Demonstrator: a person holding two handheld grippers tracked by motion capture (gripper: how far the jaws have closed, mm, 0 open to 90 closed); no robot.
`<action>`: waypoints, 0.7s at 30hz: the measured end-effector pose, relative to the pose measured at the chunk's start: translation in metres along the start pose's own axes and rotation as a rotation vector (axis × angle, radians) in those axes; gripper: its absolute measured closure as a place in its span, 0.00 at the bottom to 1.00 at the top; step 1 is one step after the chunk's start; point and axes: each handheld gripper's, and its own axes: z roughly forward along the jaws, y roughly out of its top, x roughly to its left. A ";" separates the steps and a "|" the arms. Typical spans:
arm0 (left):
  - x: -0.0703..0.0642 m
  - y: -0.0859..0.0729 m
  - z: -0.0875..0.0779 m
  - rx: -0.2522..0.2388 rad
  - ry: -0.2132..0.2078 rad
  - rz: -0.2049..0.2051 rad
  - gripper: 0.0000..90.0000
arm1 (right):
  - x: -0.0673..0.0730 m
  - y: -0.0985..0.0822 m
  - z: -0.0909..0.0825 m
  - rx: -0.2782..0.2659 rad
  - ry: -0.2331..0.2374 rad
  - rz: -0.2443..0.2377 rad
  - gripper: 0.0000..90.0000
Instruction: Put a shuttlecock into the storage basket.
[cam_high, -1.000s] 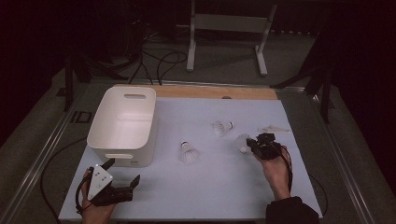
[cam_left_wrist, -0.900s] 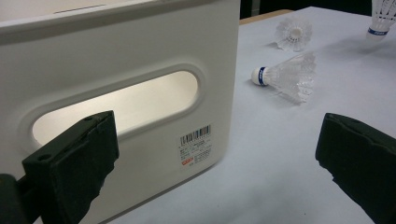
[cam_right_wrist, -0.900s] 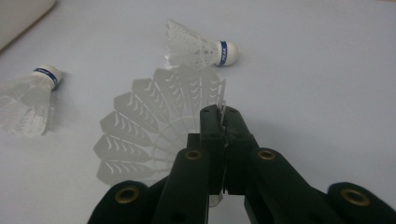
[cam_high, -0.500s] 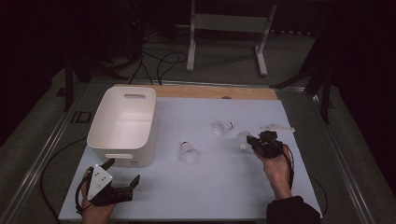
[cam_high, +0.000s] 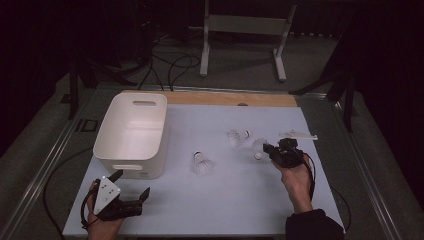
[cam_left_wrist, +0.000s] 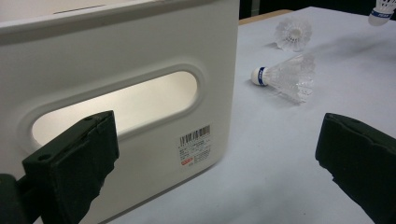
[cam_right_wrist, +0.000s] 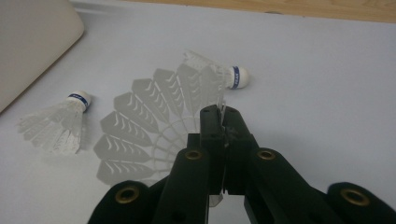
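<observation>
Far left, the left gripper (cam_high: 131, 196) sits low on the near corner of the table (cam_high: 235, 210), jaws spread wide with nothing between them, pointed at the end wall of the white tub (cam_high: 131, 134). From the left gripper view, that wall with its handle slot and barcode sticker is right in front. Moving along, a loose shuttlecock (cam_high: 201, 162) lies on its side just right of the tub, and another (cam_high: 238, 136) rests farther back. Over on the right, the right gripper (cam_high: 267, 150) has its jaws clamped tight on the feather rim of a third shuttlecock (cam_right_wrist: 154, 126), held just off the table surface, cork end (cam_high: 257, 156) facing left.
</observation>
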 end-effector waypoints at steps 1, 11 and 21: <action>0.000 0.000 0.000 0.000 0.000 0.001 0.00 | 0.000 0.000 0.000 -0.002 0.003 0.001 0.99; 0.000 0.000 0.000 -0.001 -0.001 -0.001 0.00 | 0.004 0.006 -0.003 -0.016 0.016 0.000 0.99; 0.000 0.000 0.000 -0.004 0.000 -0.003 0.01 | 0.010 0.011 -0.003 -0.031 0.031 -0.002 0.99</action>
